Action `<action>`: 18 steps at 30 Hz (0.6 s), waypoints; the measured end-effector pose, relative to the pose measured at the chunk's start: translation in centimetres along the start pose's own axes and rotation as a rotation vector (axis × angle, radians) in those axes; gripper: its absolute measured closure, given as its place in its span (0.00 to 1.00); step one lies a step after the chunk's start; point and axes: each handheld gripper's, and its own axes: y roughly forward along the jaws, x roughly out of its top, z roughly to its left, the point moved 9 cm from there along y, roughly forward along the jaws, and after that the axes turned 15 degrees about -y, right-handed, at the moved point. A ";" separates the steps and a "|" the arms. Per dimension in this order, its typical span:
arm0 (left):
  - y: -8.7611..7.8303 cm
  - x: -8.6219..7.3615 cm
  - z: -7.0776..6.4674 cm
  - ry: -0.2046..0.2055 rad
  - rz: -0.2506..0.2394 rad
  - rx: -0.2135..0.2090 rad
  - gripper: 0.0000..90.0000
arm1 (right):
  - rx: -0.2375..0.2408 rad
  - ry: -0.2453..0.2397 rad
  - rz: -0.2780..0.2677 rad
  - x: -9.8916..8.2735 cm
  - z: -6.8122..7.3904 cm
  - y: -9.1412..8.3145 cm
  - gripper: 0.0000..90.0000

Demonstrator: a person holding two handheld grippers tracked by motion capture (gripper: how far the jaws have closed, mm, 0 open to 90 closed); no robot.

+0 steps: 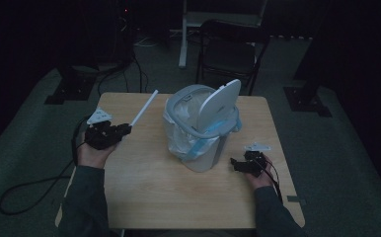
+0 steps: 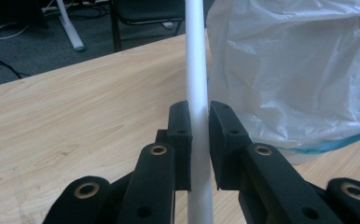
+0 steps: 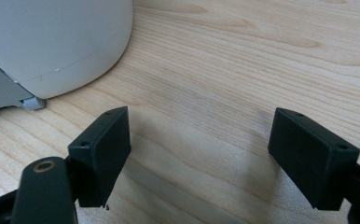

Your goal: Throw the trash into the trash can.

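Left gripper (image 2: 199,135) pads clamped on white rod (image 2: 197,70), angled toward table's (image 1: 144,177) far edge, beside lined bin (image 1: 203,128) at centre; right gripper (image 3: 199,154) jaws wide, empty, near right edge beside bin base.

Left tongs (image 1: 124,129) clamped (narrow gap), right tongs (image 3: 199,154) wide apart.

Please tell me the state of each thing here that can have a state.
Small grey plastic bin: upright, lid raised.
Clear plastic liner bag: fitted in the bin, folded over its rim.
Thin white rod: gripped, raised off the table.
Left tongs: shut on the rod.
Right tongs: open, empty.
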 end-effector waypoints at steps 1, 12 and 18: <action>-0.4 0.4 -0.4 0.020 0.002 0.006 0.90 | 0.000 0.000 0.000 0.0 0.0 0.0 0.22; -1.9 3.5 -2.8 0.068 -0.027 -0.034 0.90 | 0.000 0.000 0.000 0.0 0.0 0.0 0.22; -2.2 5.2 -4.1 0.089 -0.043 -0.068 0.90 | 0.000 -0.001 0.000 0.0 0.0 0.0 0.22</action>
